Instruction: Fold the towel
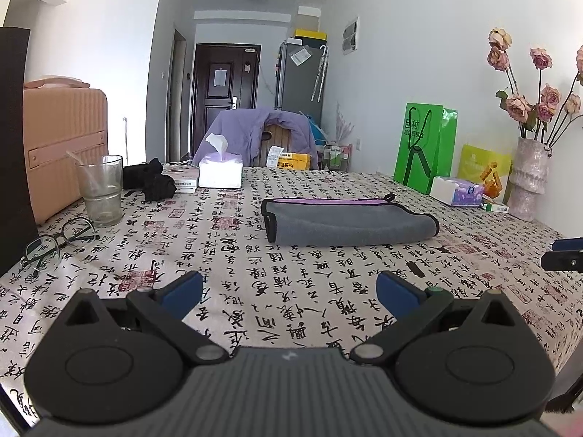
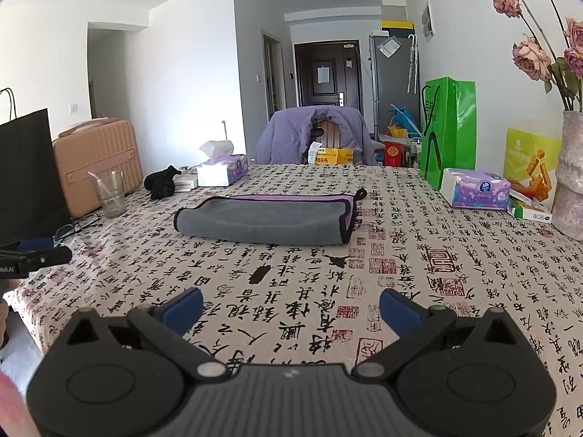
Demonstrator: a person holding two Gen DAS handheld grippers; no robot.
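Observation:
A grey towel with a black hem and a purple underside lies folded into a long flat strip on the calligraphy-print tablecloth. It also shows in the right wrist view. My left gripper is open and empty, held above the cloth well short of the towel. My right gripper is open and empty, also short of the towel. Each gripper shows at the edge of the other's view: the right one, the left one.
A drinking glass, eyeglasses, a black cloth and a tissue box stand at the left. A green bag, a tissue pack and a vase of roses stand at the right.

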